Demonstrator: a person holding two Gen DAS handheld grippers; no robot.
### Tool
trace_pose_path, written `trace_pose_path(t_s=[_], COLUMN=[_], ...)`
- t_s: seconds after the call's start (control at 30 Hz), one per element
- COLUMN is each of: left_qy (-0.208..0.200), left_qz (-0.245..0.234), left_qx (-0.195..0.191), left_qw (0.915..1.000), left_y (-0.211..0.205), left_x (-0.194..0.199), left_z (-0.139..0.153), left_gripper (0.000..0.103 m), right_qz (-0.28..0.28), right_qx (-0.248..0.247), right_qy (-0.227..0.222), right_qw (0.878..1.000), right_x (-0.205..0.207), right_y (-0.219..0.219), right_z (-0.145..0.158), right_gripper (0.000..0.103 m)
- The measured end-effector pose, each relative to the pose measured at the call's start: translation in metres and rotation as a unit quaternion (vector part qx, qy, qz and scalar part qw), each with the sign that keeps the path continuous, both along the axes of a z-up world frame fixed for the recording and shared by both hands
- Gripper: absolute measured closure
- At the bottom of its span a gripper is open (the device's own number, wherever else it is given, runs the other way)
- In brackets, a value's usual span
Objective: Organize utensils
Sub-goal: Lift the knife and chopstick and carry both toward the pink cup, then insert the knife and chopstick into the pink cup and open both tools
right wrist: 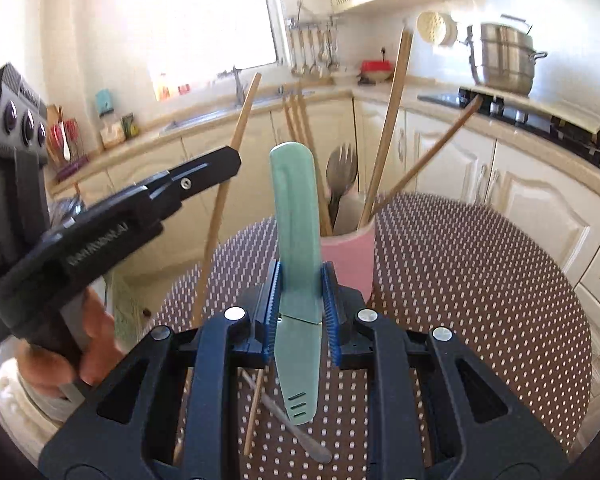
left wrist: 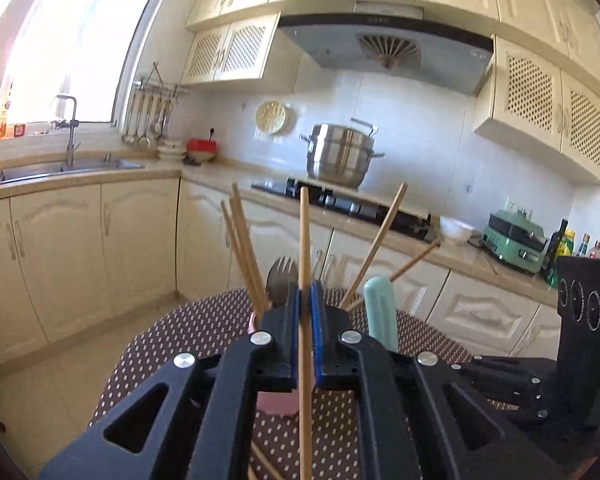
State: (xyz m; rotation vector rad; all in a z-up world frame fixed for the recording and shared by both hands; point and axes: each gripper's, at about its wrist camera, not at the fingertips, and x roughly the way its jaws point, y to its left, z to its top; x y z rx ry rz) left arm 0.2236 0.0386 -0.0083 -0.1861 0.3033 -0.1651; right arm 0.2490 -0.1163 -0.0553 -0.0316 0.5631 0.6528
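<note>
- Daylight is pouring through a large window (left wrist: 60,52) above the sink (left wrist: 66,168), washing out the panes.
- Cream cabinets (left wrist: 80,248) are running under an L-shaped countertop (left wrist: 452,258); matching lattice-door cupboards (left wrist: 548,120) are hanging above.
- A grey range hood (left wrist: 384,50) is sitting over the black hob (left wrist: 340,200), against a white tiled wall (left wrist: 420,148).
- Pale floor (left wrist: 60,380) is showing beside a round table with a brown dotted cloth (right wrist: 480,280).
</note>
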Motion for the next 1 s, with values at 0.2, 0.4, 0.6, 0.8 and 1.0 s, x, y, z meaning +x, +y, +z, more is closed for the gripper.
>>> trace_pose_path(t_s=[0.2, 0.4, 0.6, 0.8, 1.0], left_qy=[-0.066, -0.119, -0.156, -0.164, -0.144], left_qz=[0.016, 0.046, 0.067, 0.087, 0.096], left_qx=[-0.003, -0.016, -0.027, -0.047, -0.056], left_qw=[0.9977, 0.9918, 0.9850, 0.9815, 0.9832], left_y=[-0.010, -0.010, -0.007, 0.000, 0.006], left_x=[0.017, 0.038, 0.056, 0.076, 0.094], left_z=[0.020, 0.039, 0.049, 0.042, 0.022], left_gripper=[0.097, 0.097, 0.097, 0.097, 0.097], right_qz=[-0.019, -0.041, -0.057, -0.061, -0.066], right_qx=[0.057, 0.102, 0.127, 0.126, 0.110], right_qy=[-0.053, -0.095, -0.114, -0.128, -0.132], right_qw=[0.997, 0.989, 0.984, 0.982, 0.983], right_x=[0.012, 0.034, 0.059, 0.073, 0.077], right_y=[-0.005, -0.007, -0.006, 0.002, 0.009], right_z=[0.029, 0.048, 0.058, 0.053, 0.040], right_gripper=[0.083, 0.083, 0.083, 0.083, 0.083])
